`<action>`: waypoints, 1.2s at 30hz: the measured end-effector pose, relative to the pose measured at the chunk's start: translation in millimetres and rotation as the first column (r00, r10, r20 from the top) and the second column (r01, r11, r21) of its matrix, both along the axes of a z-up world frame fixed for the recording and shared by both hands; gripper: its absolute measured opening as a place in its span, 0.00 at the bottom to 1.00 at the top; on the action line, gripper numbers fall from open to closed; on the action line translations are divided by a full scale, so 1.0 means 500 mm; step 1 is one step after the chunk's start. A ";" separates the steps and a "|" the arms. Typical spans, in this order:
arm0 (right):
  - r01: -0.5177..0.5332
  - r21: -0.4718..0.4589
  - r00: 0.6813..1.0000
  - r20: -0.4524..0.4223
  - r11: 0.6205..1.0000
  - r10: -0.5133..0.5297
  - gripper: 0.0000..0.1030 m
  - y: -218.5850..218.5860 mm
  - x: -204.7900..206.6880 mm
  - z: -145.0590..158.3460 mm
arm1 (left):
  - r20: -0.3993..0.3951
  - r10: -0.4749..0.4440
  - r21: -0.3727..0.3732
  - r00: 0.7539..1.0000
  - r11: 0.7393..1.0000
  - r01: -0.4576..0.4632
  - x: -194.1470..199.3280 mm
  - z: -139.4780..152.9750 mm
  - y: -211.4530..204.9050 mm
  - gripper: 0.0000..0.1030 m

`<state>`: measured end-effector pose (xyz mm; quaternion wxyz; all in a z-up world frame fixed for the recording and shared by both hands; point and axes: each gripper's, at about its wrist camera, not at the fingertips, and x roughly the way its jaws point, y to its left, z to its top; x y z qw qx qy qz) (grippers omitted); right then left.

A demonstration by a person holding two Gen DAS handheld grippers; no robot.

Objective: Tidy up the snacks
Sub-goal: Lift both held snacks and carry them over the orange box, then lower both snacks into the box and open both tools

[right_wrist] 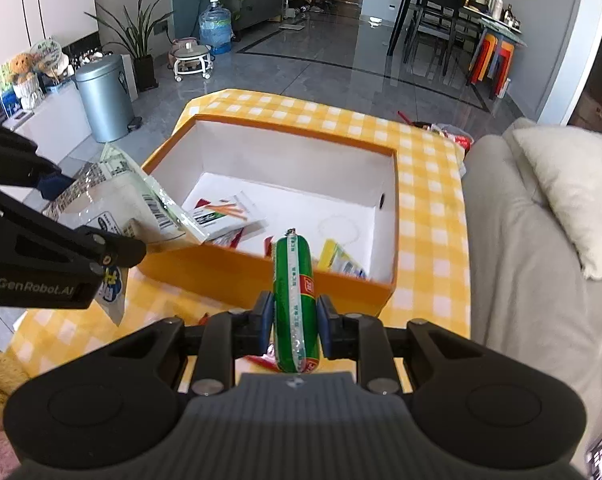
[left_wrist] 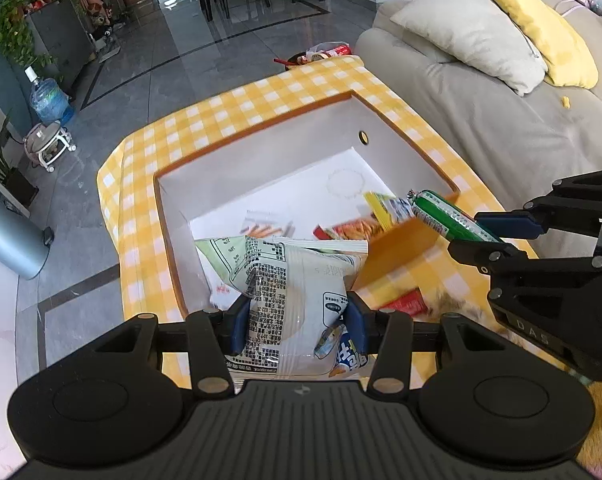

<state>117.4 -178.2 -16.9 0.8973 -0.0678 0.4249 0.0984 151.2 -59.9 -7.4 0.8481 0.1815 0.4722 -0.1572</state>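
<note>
An orange box (left_wrist: 261, 124) (right_wrist: 261, 276) with a white inside stands on the yellow checked table. My left gripper (left_wrist: 297, 320) is shut on a pale snack bag (left_wrist: 289, 292) with printed text, held over the box's near left corner. The right wrist view shows that bag (right_wrist: 113, 196) at the left, above the box's wall. My right gripper (right_wrist: 295, 316) is shut on a green sausage stick (right_wrist: 293, 292), hanging just in front of the box's near wall. The left wrist view shows that sausage (left_wrist: 445, 216) at the right, over the box's corner. Several snack packets (right_wrist: 225, 216) lie on the box floor.
A red wrapper (left_wrist: 407, 304) lies on the checked cloth (left_wrist: 261, 92) near the box. A beige sofa (left_wrist: 501, 120) with a grey and a yellow cushion runs along the table's right side. Round the table are a metal bin (right_wrist: 105, 96), a water bottle (right_wrist: 216, 28), plants and dining chairs.
</note>
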 end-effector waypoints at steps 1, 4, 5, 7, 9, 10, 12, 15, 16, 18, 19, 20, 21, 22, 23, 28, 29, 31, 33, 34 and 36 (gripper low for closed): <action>-0.004 -0.008 1.000 -0.001 1.000 0.004 0.19 -0.001 0.010 0.001 | 0.002 -0.002 0.004 1.000 1.000 0.002 0.005 0.001 -0.001 0.53; -0.016 -0.037 1.000 -0.004 0.999 0.016 0.19 0.000 0.039 0.004 | 0.008 -0.002 0.020 1.000 1.000 0.002 0.038 -0.003 -0.007 0.53; -0.019 -0.046 1.000 -0.004 0.999 0.019 0.19 0.002 0.046 0.003 | 0.009 -0.001 0.024 1.000 1.000 0.000 0.046 -0.004 -0.010 0.53; -0.023 -0.069 1.000 -0.007 0.997 0.023 0.19 0.005 0.066 0.001 | 0.009 0.004 0.035 1.000 0.999 -0.004 0.068 -0.008 -0.012 0.53; -0.025 -0.087 1.000 -0.014 0.996 0.024 0.19 0.006 0.087 -0.004 | 0.009 0.004 0.048 1.000 0.999 -0.005 0.087 -0.014 -0.014 0.53; -0.027 -0.095 1.000 -0.018 0.995 0.025 0.19 0.007 0.097 -0.007 | 0.008 0.005 0.054 1.000 0.999 -0.005 0.093 -0.017 -0.013 0.53; -0.033 -0.111 0.999 -0.027 0.993 0.030 0.19 0.009 0.116 -0.013 | 0.008 0.001 0.062 1.000 0.998 -0.002 0.108 -0.022 -0.014 0.53; -0.043 -0.138 0.998 -0.040 0.989 0.038 0.19 0.013 0.139 -0.028 | 0.002 0.005 0.062 1.000 0.998 -0.005 0.133 -0.033 -0.016 0.53; -0.048 -0.148 0.998 -0.046 0.988 0.041 0.19 0.014 0.148 -0.035 | -0.003 0.008 0.059 1.000 0.998 -0.008 0.140 -0.036 -0.017 0.53; -0.053 -0.165 0.997 -0.060 0.985 0.043 0.19 0.019 0.165 -0.044 | -0.016 0.011 0.056 1.000 0.998 -0.010 0.158 -0.045 -0.020 0.53; -0.054 -0.172 0.997 -0.066 0.984 0.044 0.19 0.020 0.176 -0.050 | -0.020 0.012 0.055 1.000 0.998 -0.011 0.163 -0.049 -0.020 0.53; -0.057 -0.181 0.996 -0.072 0.982 0.044 0.19 0.021 0.186 -0.056 | -0.025 0.011 0.054 1.000 0.998 -0.010 0.172 -0.055 -0.023 0.53; -0.059 -0.190 0.996 -0.079 0.980 0.045 0.19 0.021 0.195 -0.063 | -0.030 0.009 0.055 1.000 0.998 -0.008 0.178 -0.061 -0.026 0.53; -0.062 -0.196 0.995 -0.087 0.979 0.045 0.19 0.021 0.205 -0.070 | -0.035 0.008 0.055 0.999 0.998 -0.006 0.184 -0.066 -0.028 0.53; -0.064 -0.201 0.994 -0.096 0.978 0.045 0.19 0.021 0.214 -0.077 | -0.041 0.008 0.055 0.999 0.998 -0.006 0.192 -0.073 -0.031 0.53; -0.085 -0.234 0.989 -0.136 0.969 0.054 0.19 0.026 0.255 -0.111 | -0.074 0.004 0.055 0.997 0.998 0.000 0.227 -0.105 -0.047 0.53; -0.090 -0.239 0.988 -0.142 0.967 0.057 0.19 0.026 0.263 -0.118 | -0.080 0.003 0.062 0.997 0.998 0.002 0.233 -0.112 -0.051 0.53; -0.105 -0.253 0.985 -0.157 0.962 0.066 0.19 0.031 0.276 -0.132 | -0.086 0.003 0.072 0.996 0.997 0.003 0.244 -0.125 -0.056 0.53; -0.115 -0.265 0.983 -0.172 0.957 0.070 0.19 0.033 0.292 -0.147 | -0.096 0.005 0.076 0.995 0.997 0.002 0.255 -0.137 -0.058 0.53; -0.118 -0.270 0.982 -0.177 0.956 0.072 0.19 0.034 0.296 -0.152 | -0.104 0.010 0.076 0.995 0.997 -0.002 0.262 -0.143 -0.057 0.53; -0.125 -0.279 0.979 -0.188 0.952 0.074 0.19 0.035 0.307 -0.165 | -0.118 0.019 0.074 0.993 0.997 -0.010 0.273 -0.153 -0.056 0.53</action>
